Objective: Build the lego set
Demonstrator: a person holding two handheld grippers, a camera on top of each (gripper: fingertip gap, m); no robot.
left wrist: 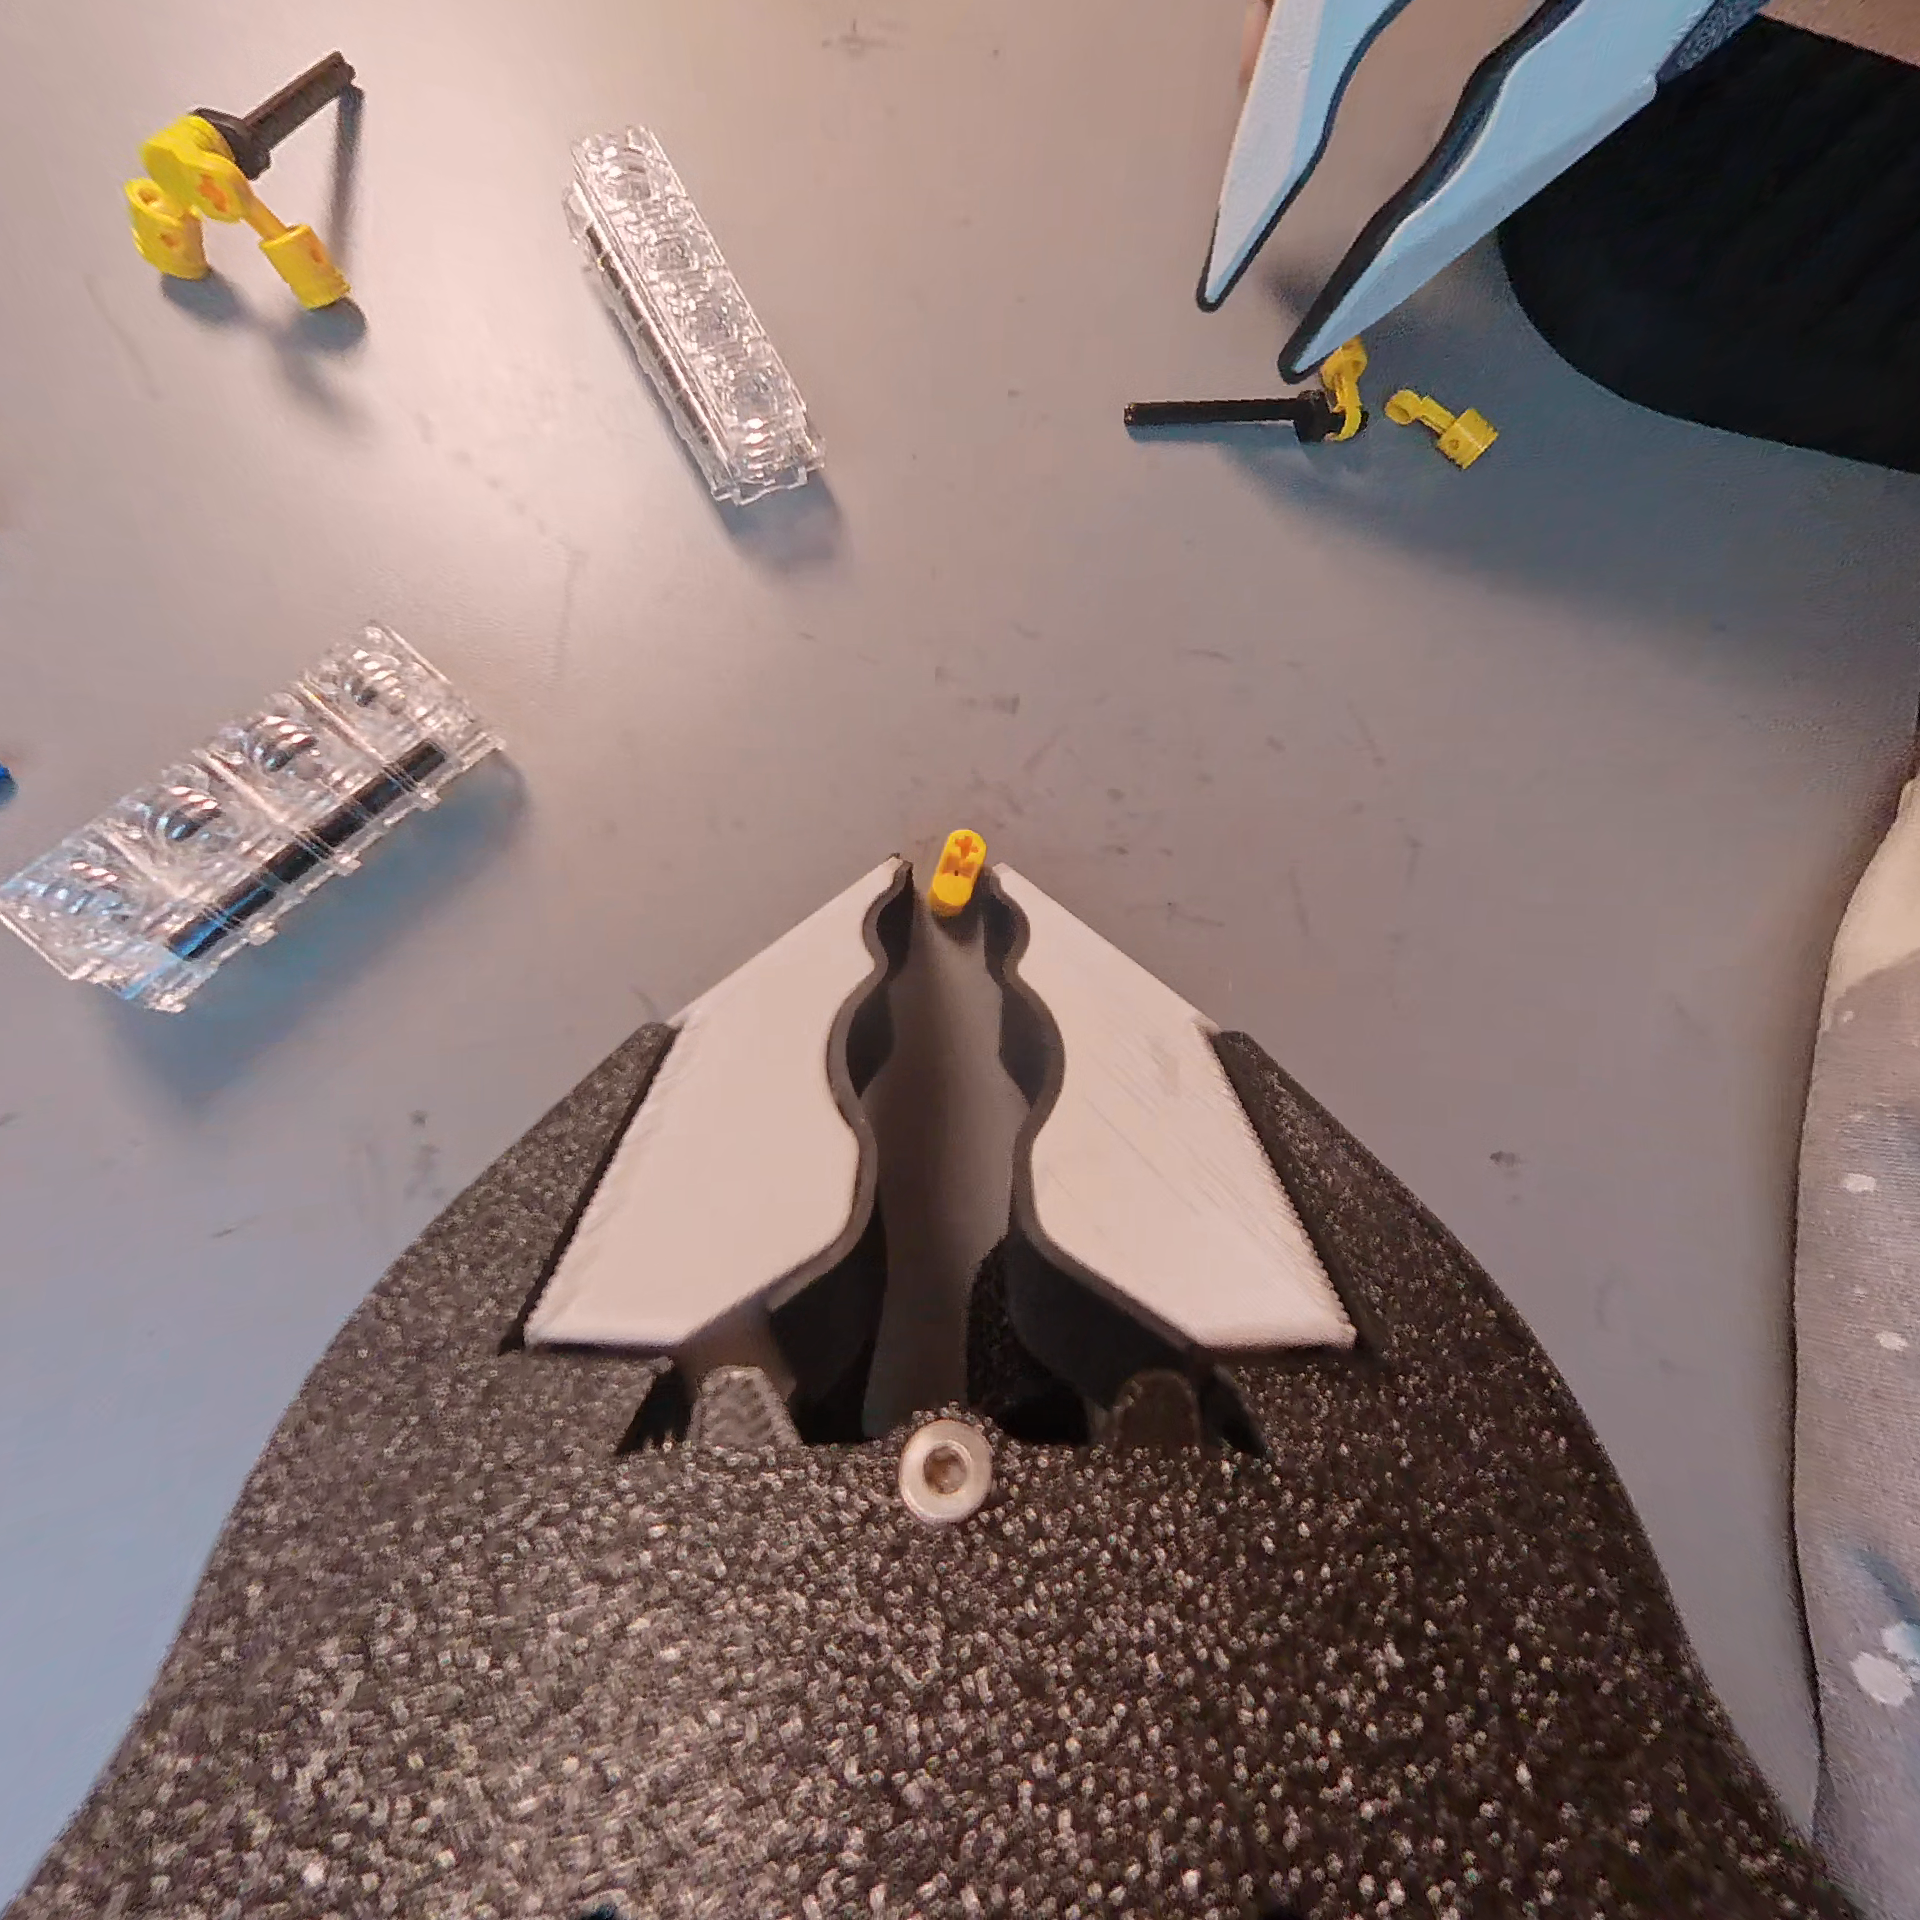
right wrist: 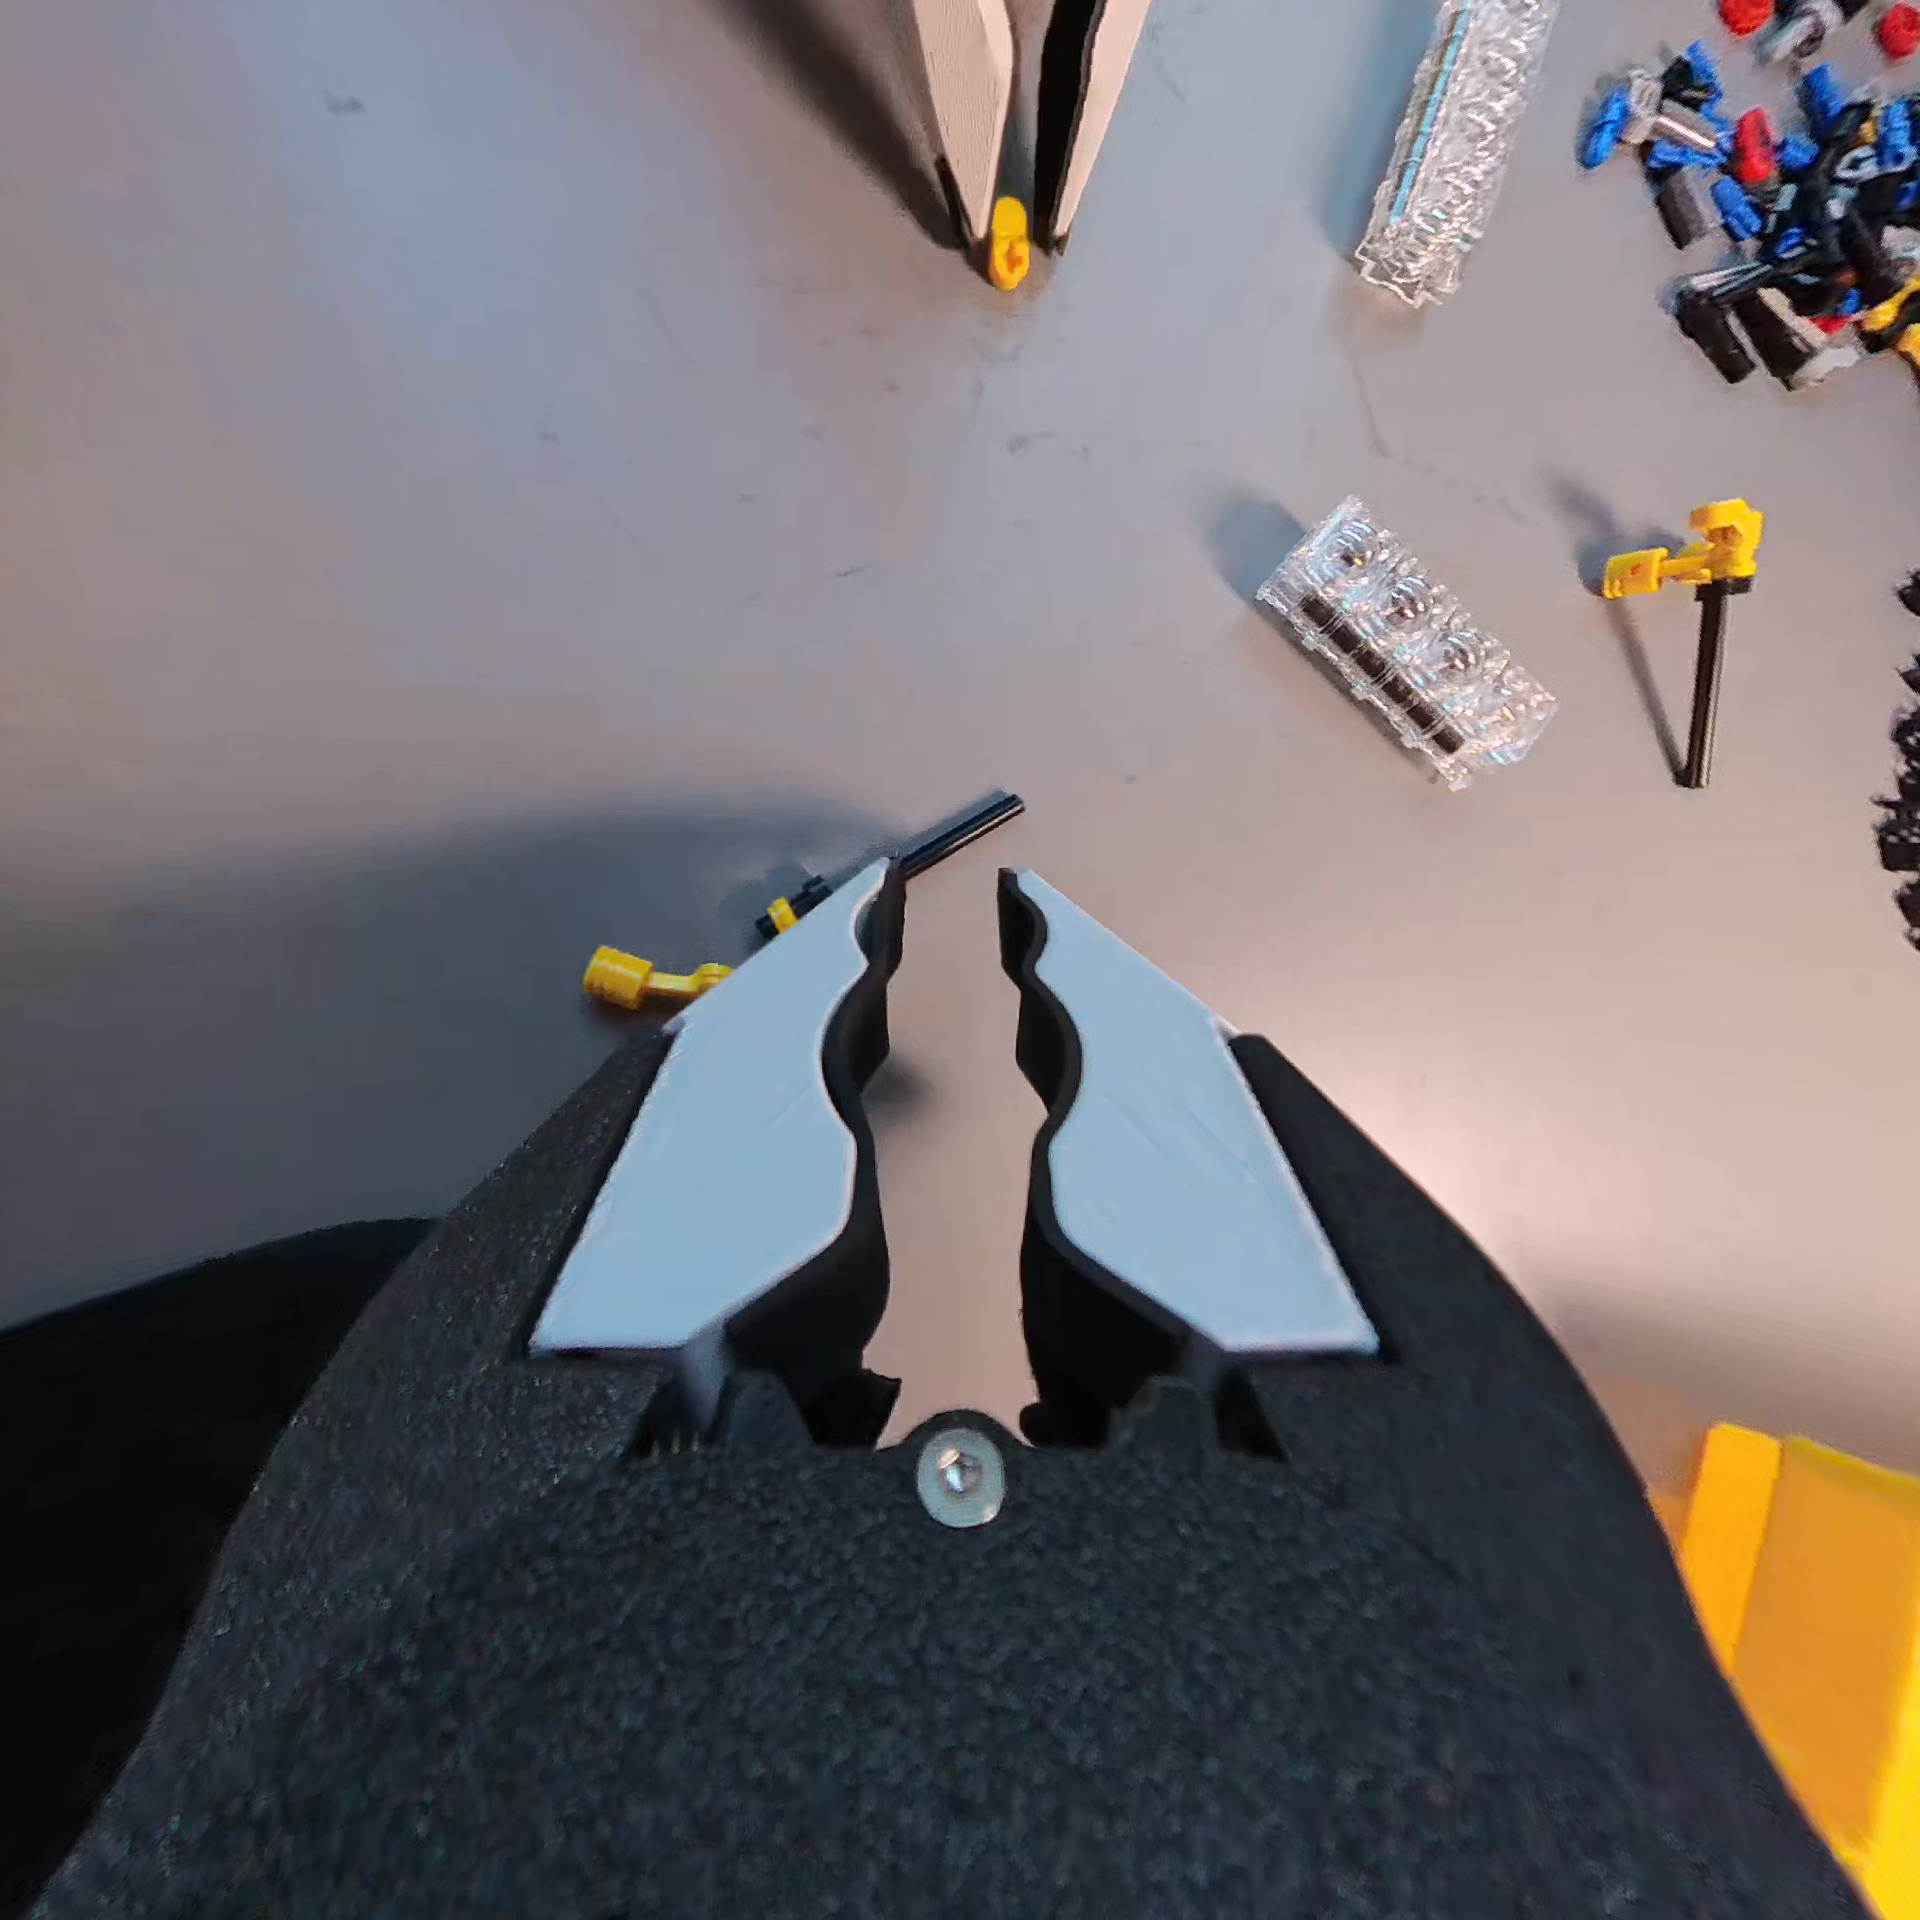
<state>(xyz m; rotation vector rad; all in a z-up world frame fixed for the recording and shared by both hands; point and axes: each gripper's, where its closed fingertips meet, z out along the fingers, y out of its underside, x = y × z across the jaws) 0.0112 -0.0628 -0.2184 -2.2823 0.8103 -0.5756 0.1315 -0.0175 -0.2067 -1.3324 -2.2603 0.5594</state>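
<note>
A small yellow connector piece (left wrist: 954,871) sits pinched between the left gripper's (left wrist: 948,864) closed tips. The right gripper (right wrist: 948,871), jaws apart and empty, hovers beside a black axle (right wrist: 961,823) on the grey table (right wrist: 520,520)

The right gripper (right wrist: 948,878) hides the middle of the black axle (right wrist: 966,821) and part of the yellow connector (right wrist: 634,979). The pile of blue, red and black pieces (right wrist: 1787,187) and the yellow block (right wrist: 1808,1621) are cut off by the picture's edge.
</note>
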